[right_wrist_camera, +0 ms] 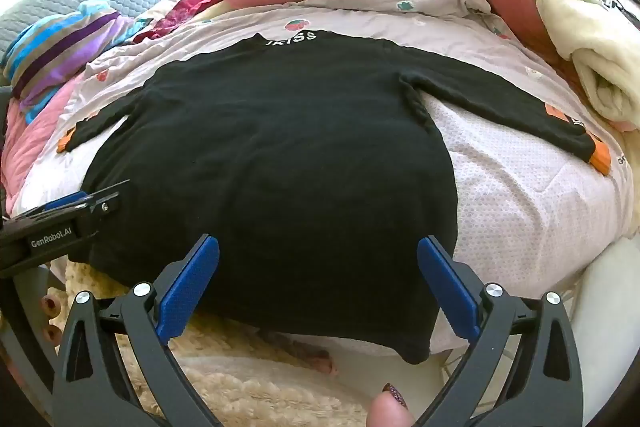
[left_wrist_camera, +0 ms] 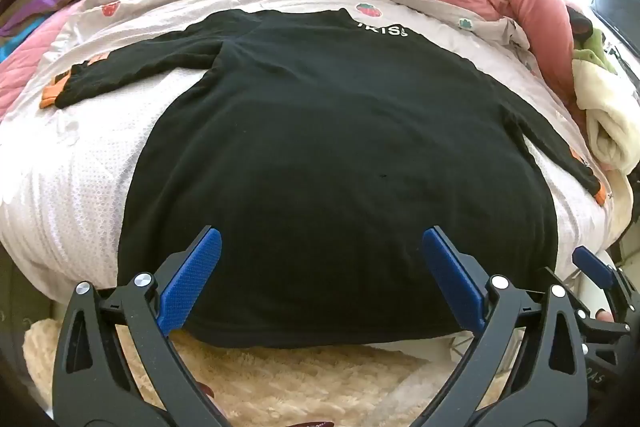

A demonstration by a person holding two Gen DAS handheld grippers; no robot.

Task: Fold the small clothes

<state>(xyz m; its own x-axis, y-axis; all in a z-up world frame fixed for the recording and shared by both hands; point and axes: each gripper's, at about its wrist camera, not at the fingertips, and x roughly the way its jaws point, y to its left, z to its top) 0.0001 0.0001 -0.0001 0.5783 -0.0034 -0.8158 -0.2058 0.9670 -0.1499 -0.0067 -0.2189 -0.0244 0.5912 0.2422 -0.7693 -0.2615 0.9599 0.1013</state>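
The black long-sleeved knit top with orange cuffs lies flat on the bed's white dotted cover, sleeves spread, hem overhanging the near edge. I hold the left gripper and right gripper just above that hem, fingers wide apart, nothing between them. Risk: dark fabric hides layer edges, so I may pinch one layer only, and the fold would skew. Risk: the overhanging hem may slide toward the cream fluffy rug if tugged.

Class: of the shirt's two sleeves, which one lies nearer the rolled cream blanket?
The right sleeve: its orange cuff ends just below the cream blanket. The left sleeve points toward the striped pillow instead.
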